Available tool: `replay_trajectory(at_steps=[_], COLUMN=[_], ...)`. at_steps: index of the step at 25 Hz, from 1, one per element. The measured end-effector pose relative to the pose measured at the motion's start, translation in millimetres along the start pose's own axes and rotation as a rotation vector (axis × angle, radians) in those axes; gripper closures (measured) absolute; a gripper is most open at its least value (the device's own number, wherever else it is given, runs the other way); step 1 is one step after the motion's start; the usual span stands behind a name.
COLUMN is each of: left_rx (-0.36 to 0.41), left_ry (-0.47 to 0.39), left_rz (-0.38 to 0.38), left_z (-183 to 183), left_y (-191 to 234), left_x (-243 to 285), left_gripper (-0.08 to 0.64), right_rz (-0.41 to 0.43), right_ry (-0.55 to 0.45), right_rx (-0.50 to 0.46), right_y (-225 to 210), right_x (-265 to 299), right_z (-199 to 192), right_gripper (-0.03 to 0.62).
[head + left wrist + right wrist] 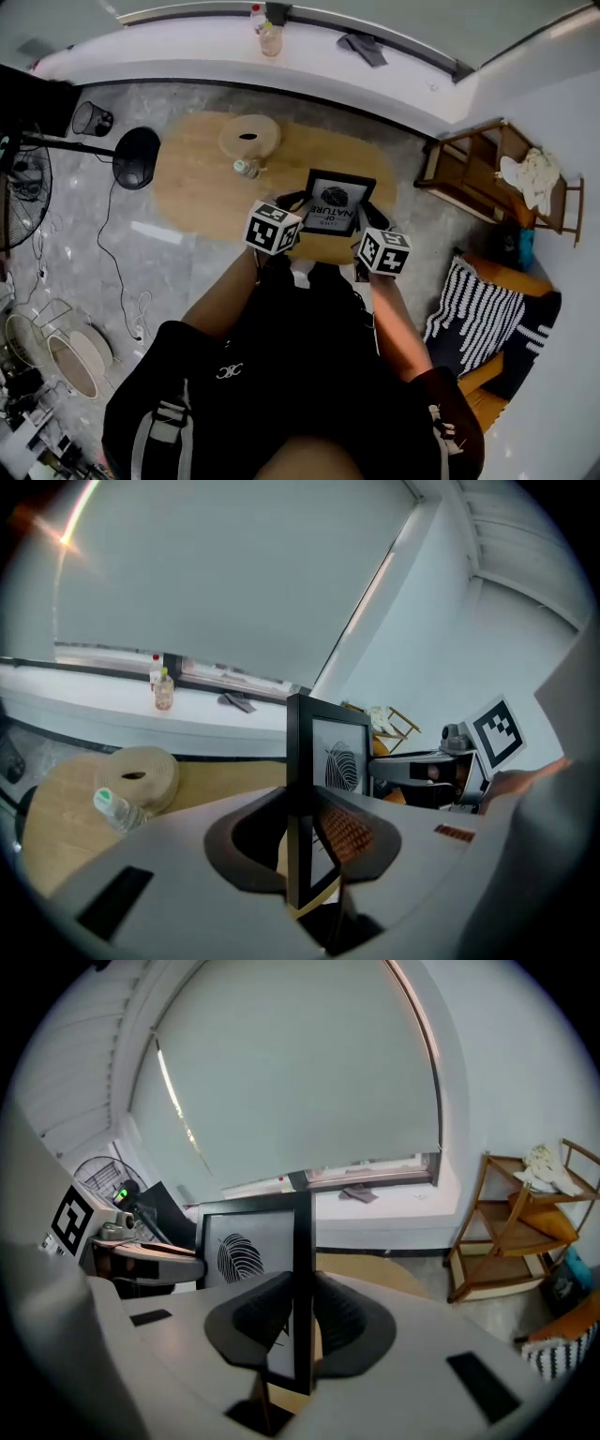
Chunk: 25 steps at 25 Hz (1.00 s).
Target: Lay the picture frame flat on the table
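Observation:
A black picture frame (335, 204) with a white leaf print is held up over the near edge of the oval wooden table (197, 178). My left gripper (286, 211) is shut on the frame's left side rail (298, 799). My right gripper (367, 225) is shut on the right side rail (302, 1288). In the left gripper view the frame (323, 761) stands upright between the jaws. From the right gripper view the frame (248, 1251) shows its leaf print and, beyond it, the left gripper (141, 1255).
On the table stand a round beige roll (249, 137) and a small plastic bottle (246, 169). A wooden shelf (497, 173) stands to the right, a striped cushion (473, 309) at the near right. A fan (136, 157) and a bin (92, 119) stand on the floor left.

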<state>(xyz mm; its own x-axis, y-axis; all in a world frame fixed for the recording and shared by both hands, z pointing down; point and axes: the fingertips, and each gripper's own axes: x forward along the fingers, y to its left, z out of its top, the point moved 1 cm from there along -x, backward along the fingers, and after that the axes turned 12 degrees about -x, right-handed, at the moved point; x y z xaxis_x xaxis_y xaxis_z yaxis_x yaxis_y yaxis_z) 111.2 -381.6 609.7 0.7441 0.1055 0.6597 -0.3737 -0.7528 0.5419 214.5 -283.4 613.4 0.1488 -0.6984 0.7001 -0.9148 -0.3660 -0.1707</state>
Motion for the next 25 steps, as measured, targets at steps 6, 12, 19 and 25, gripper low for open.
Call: replay_trajectory(at_steps=[6, 12, 19, 25], left_rx=[-0.057, -0.148, -0.212, -0.269], left_ry=[0.133, 0.239, 0.352, 0.394], left_rz=[0.012, 0.038, 0.053, 0.093], left_z=[-45.8, -94.6, -157.5, -195.5], left_y=[41.8, 92.2, 140.5, 178.3], left_x=[57.1, 127.2, 192.6, 229.6], left_gripper=[0.46, 0.46, 0.46, 0.46], right_rz=[-0.022, -0.006, 0.036, 0.037], right_ry=[0.139, 0.267, 0.398, 0.453], right_rx=[0.052, 0.089, 0.148, 0.187], right_y=[-14.4, -37.0, -56.5, -61.6], right_x=[50.7, 118.0, 187.4, 230.7], right_z=[-64.1, -127.9, -206.8, -249.3], right_gripper=[0.506, 0.508, 0.509, 0.508])
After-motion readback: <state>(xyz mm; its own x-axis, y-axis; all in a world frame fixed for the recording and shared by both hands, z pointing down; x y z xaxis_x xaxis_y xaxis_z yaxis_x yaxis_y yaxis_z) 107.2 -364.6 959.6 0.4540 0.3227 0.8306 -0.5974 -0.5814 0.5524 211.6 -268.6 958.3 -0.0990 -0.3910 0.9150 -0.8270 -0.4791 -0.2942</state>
